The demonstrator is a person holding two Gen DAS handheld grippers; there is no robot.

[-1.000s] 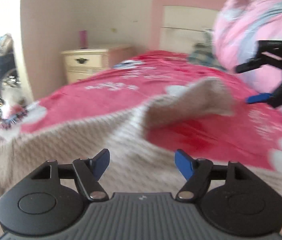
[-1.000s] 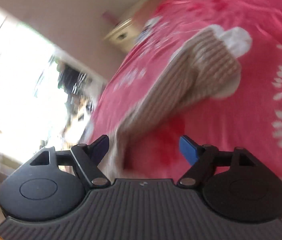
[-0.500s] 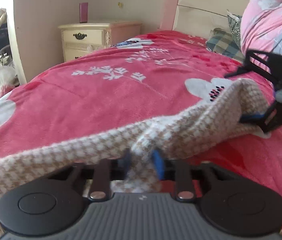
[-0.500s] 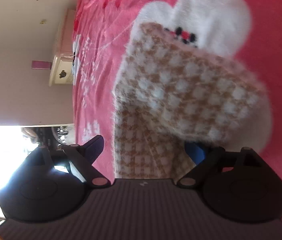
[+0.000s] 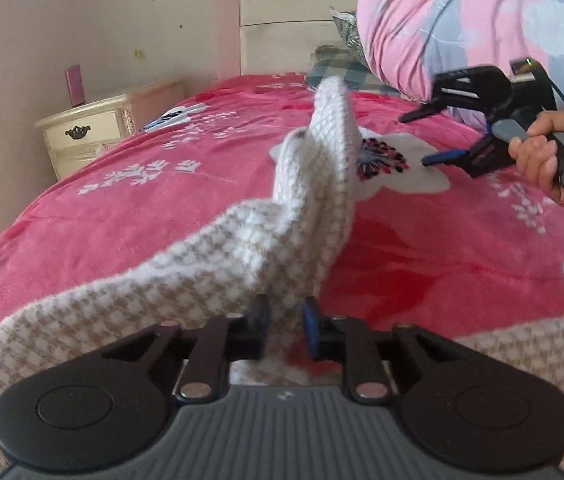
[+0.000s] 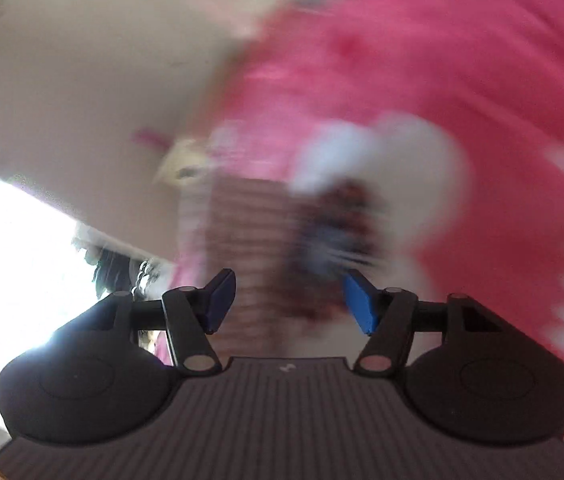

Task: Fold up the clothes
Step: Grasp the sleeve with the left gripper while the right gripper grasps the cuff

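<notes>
Up close, left fingers (image 5: 266, 330): pressed together on a pinch of the garment (image 5: 210, 256), fabric bunched between the pads; left gripper (image 5: 284, 330) low over the bed (image 5: 442, 248).
Right fingers (image 6: 362, 300): spread wide, nothing between them; right gripper (image 5: 414, 136) hangs off to the side in a hand (image 5: 542, 160), clear of the cloth.
Garment: beige-and-white houndstooth knit, draped on the bed; one narrow end, maybe a sleeve, stands up in a ridge (image 5: 330, 128) away from the left pinch, the rest spreads flat toward the camera.
Step, as judged: a one-handed carry of that raised part to lay it over the body of the knit.
Doing it well: hold the pinch firm, since fluffy knit slips; lift enough that the ridge clears the bed and does not drag; lay it down flat, edge to edge, then let go; free fingers could steady the far tip.
Hard to read: right wrist view smeared by motion, only a striped blur (image 6: 242, 232) marks the garment there.
Hidden: garment's full outline runs under the left gripper and off frame; existing folds cannot be counted.
</notes>
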